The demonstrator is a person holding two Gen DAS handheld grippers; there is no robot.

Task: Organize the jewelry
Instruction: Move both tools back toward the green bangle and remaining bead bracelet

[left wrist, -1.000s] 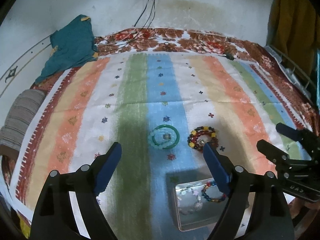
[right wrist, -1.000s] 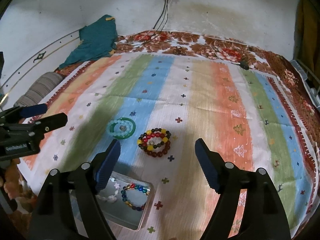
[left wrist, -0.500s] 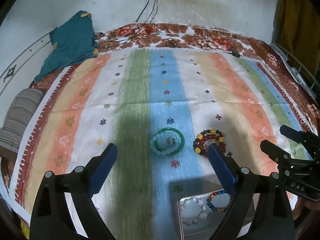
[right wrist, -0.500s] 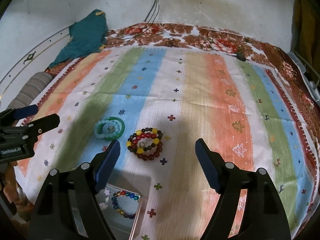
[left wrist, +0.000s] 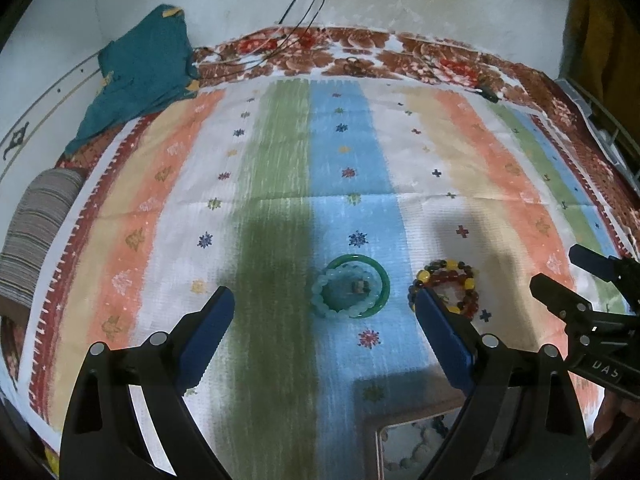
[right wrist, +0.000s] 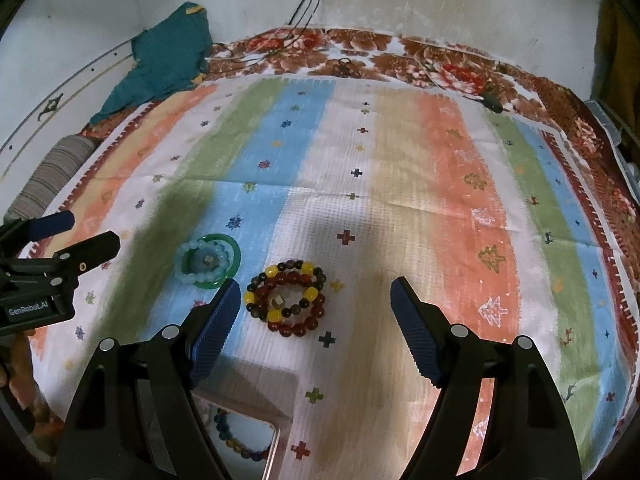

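Observation:
A green bangle with a pale aqua bead bracelet point(left wrist: 352, 292) point(right wrist: 210, 262) lies on the striped cloth. To its right sit stacked red, yellow and dark bead bracelets point(left wrist: 448, 286) point(right wrist: 286, 300). My left gripper point(left wrist: 324, 298) hovers open above the green set, which shows between its fingers. My right gripper point(right wrist: 316, 287) is open above the red and yellow set. Each gripper shows in the other's view, the right gripper point(left wrist: 556, 266) at the right edge and the left gripper point(right wrist: 91, 231) at the left edge. A metal tray point(left wrist: 372, 432) point(right wrist: 276, 436) near the bottom holds bead bracelets.
The striped cloth point(left wrist: 280, 184) covers a bed with a floral border against a white wall. A teal garment point(left wrist: 140, 76) lies at the far left corner, a striped pillow point(left wrist: 36, 224) at the left edge, and cables point(left wrist: 304, 12) hang down the wall.
Both grippers have moved forward and down toward the bracelets, which now look larger and nearer the fingertips. The tray has slid toward the bottom edge. The left jaws widened slightly.

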